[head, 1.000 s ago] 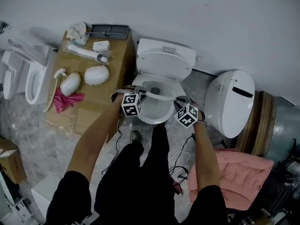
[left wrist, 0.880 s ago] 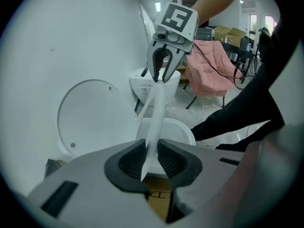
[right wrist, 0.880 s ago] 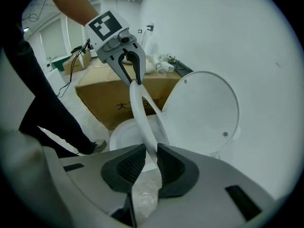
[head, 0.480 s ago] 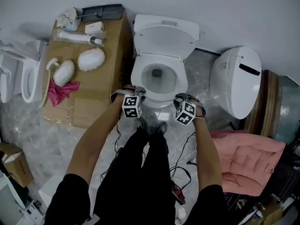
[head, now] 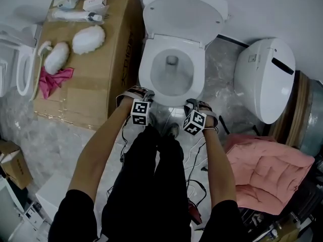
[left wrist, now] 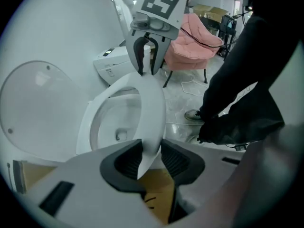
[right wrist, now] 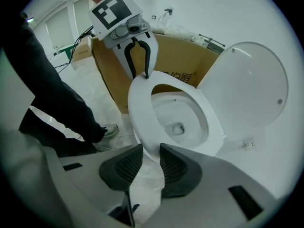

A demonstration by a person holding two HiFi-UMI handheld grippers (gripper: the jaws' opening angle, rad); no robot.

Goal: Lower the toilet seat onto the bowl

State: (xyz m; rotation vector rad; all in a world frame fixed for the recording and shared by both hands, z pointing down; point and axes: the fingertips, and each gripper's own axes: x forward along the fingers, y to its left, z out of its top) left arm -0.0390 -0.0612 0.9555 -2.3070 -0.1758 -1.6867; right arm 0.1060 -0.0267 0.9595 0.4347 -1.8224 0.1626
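The toilet seat [head: 145, 77] is lying flat on the bowl [head: 171, 74], with the lid [head: 184, 14] standing raised at the far side. The left gripper [head: 141, 91] is positioned at the near left rim of the seat, and the right gripper [head: 195, 103] at the near right rim. Both sets of jaws are opening, each with the seat edge between its pads. In the left gripper view, a gap is showing on one side of the seat edge. In the right gripper view, the pads appear just clear of the rim, though contact cannot be excluded. A cardboard box [head: 96, 79] is standing left of the bowl.
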